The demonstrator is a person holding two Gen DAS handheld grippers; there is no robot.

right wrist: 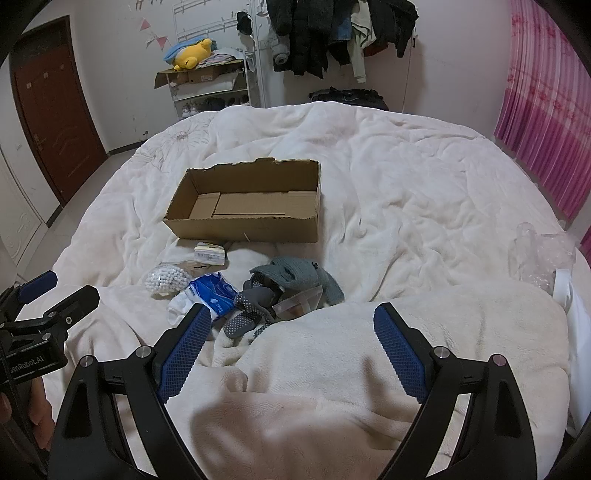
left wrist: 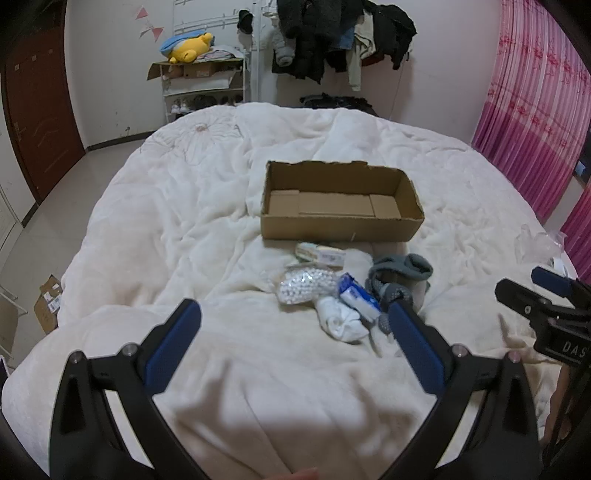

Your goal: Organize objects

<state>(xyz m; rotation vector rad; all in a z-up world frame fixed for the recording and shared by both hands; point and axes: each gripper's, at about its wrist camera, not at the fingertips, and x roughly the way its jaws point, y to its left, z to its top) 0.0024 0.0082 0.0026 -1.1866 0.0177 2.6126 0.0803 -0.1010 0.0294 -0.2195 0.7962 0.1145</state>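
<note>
An open, empty cardboard box point(left wrist: 341, 201) point(right wrist: 245, 206) sits mid-bed. In front of it lies a pile: a small paper packet point(left wrist: 320, 254) point(right wrist: 209, 254), a bag of white beads point(left wrist: 304, 285) point(right wrist: 165, 278), a blue tissue pack point(left wrist: 358, 294) point(right wrist: 216, 291), a white sock point(left wrist: 341, 323) point(right wrist: 179, 306), grey knit socks point(left wrist: 404, 267) point(right wrist: 301, 275), dotted grey socks point(right wrist: 251, 310) and clear glasses point(right wrist: 301, 301). My left gripper point(left wrist: 293, 317) is open and empty, just short of the pile. My right gripper point(right wrist: 291, 323) is open and empty, near the dotted socks.
A white fluffy blanket point(left wrist: 221, 206) covers the bed. Clear plastic wrap point(right wrist: 539, 254) lies at the right bed edge. A shelf with a yellow plush point(left wrist: 190, 48), hanging clothes point(left wrist: 332, 33), a brown door point(left wrist: 40, 110) and pink curtains point(left wrist: 535, 110) surround the bed.
</note>
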